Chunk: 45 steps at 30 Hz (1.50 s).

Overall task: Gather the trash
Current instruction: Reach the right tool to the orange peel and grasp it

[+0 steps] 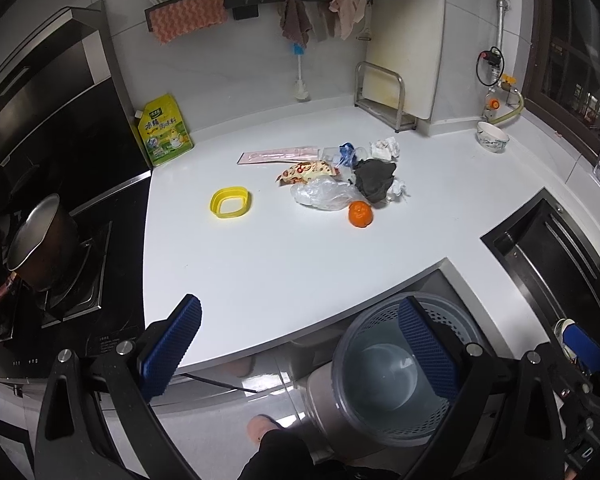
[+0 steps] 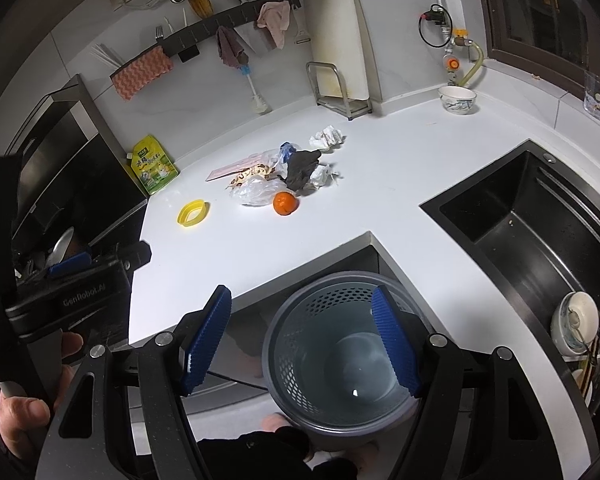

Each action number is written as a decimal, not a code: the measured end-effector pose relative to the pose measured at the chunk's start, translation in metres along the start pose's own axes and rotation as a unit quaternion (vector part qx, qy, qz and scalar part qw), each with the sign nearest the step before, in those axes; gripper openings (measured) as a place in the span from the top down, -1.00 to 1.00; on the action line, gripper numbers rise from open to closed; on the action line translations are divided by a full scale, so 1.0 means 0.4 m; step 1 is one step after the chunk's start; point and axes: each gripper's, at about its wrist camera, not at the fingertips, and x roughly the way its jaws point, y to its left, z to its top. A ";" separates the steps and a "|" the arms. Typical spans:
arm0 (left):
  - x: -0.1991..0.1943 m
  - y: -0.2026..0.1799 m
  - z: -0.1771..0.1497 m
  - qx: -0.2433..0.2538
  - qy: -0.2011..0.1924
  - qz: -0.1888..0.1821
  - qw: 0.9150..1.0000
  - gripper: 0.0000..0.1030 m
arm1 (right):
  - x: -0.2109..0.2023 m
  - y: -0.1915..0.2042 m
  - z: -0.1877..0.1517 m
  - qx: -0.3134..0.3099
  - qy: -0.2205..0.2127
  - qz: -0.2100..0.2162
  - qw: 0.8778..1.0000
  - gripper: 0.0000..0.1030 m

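- L gripper (image 1: 300,350) w/ jaws spread wide, nothing btwn the blue pads; hangs over the counter's front edge, above the floor.
- R gripper (image 2: 302,342) also wide, empty; its far pad overlaps the grey bin (image 2: 300,392) in view.
- Bin stands on the floor in the counter notch, looks empty inside.
- Trash pile sits mid-counter, well apart from both grippers: clear plastic bag (image 1: 324,196), dark crumpled wad (image 1: 374,180), printed wrapper (image 1: 308,172), white paper balls (image 1: 386,147), pink packet (image 1: 278,156), blue-and-clear scrap (image 1: 340,154).
- Orange (image 1: 360,214) touches the bag; yellow lid (image 1: 230,202) lies off alone to the left.
- Risk: grabbing the bag could nudge the orange, which prob rolls toward the edge.
- Risk: thin film may slip from the pads, or drag neighbours along since the pieces overlap.
- Risk: light paper dropped from high could miss the bin.
- Unclear: whether orange and lid count as trash; can't tell.
- Hidden: what lies under the dark wad; bin base cut off by a leg and the gripper frame.
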 end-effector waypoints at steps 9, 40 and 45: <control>0.118 0.117 0.038 -0.016 0.028 0.005 0.999 -0.88 | 0.126 0.048 0.039 0.014 0.017 0.004 1.000 -0.35; 0.678 0.352 0.233 0.004 0.055 -0.059 0.997 -0.88 | 0.722 0.104 0.197 0.078 0.036 -0.087 0.993 -0.35; 0.709 0.350 0.233 0.007 0.057 -0.061 0.996 -0.88 | 0.782 0.104 0.209 0.080 0.041 -0.101 0.991 -0.35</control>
